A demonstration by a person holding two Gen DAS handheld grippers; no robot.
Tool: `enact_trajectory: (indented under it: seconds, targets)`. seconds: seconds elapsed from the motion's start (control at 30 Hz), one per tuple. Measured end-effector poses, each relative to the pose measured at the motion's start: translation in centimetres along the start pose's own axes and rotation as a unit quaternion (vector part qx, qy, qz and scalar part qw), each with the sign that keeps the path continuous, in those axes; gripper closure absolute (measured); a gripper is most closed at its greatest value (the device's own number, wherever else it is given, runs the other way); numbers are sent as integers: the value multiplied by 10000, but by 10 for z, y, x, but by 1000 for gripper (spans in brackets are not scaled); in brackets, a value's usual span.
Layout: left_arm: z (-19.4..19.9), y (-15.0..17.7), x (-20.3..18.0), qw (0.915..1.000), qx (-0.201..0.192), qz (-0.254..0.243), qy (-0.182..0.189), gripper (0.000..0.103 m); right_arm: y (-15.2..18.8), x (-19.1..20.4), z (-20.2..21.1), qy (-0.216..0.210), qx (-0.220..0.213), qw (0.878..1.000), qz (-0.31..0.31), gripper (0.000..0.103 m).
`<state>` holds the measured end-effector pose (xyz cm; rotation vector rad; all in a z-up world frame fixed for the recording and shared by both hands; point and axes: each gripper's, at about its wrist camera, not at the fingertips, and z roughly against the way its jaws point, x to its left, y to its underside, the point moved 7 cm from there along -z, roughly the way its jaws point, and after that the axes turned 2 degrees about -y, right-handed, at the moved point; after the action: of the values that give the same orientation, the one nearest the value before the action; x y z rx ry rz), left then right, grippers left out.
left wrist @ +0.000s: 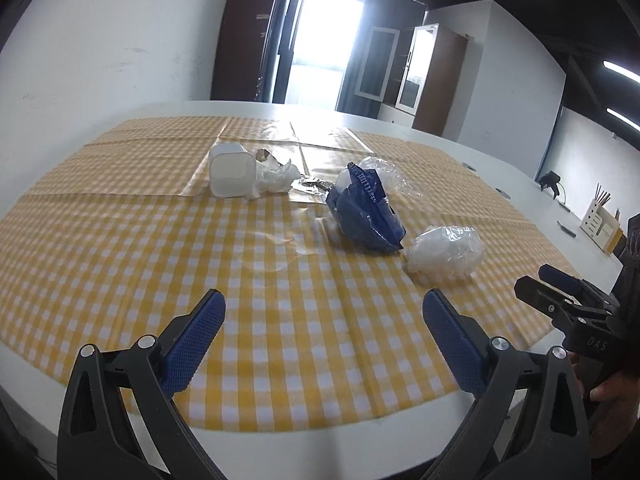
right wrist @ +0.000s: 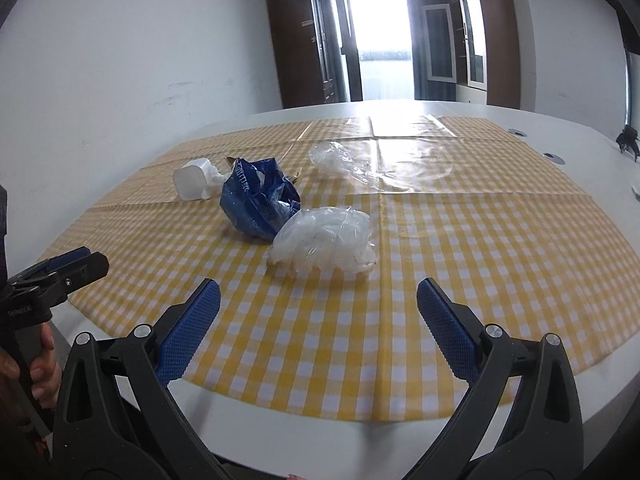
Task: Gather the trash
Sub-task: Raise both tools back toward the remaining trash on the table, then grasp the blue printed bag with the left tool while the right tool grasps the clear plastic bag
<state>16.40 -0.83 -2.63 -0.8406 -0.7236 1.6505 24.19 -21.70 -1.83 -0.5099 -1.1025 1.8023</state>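
Overhead, both grippers' jaws gape above the yellow-checked tablecloth (left wrist: 280, 320) in a white-walled room.

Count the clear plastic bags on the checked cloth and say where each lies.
2. One crumpled clear bag lies nearest the right claw, beside the blue wrapper. Another clear bag lies farther back, behind that wrapper. More may be hidden behind it.

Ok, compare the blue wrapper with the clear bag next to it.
The blue wrapper is opaque, dark and printed; the clear bag is see-through and unprinted. The wrapper stands taller and lies farther away; the bag sits lower and nearer the right gripper. Both are crumpled on the checked cloth.
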Motion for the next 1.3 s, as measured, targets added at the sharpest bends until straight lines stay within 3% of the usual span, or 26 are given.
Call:
enact_trajectory:
  seconds: [0.17,0.3,0.4,0.63,0.77,0.83,0.9,1.07,1.3]
  targets:
    - [-35,-25,-9,9998,200,-92,17,6,-14,-4,-29,-115,248,9996,-58,13]
    - [-69,-42,-11,9972,614,272,341,6,-25,-11,-47,38,377,9993,-15,16]
    - [-96,-46,-11,9955,898,238,172,6,-32,-12,-57,-15,471,9989,-19,17]
    - [-130,-58,-20,9937,1087,213,143,8,-26,-20,-87,-252,994,9944,-272,35]
    - [-140,-59,-28,9927,1163,213,231,17,-18,-21,-95,-345,1200,9915,-370,47]
    - [-146,-55,-32,9914,1279,191,203,30,-16,-20,-96,-427,1232,9907,-390,54]
    - [-151,-50,-35,9891,1434,241,252,57,-16,-17,-96,-480,1250,9905,-326,59]
    - [-129,-59,-33,9960,878,133,-34,67,-14,-10,-87,-546,1177,9912,-258,70]
    - [-69,-55,-26,9988,354,297,190,67,-10,3,-53,-500,865,9950,-72,74]
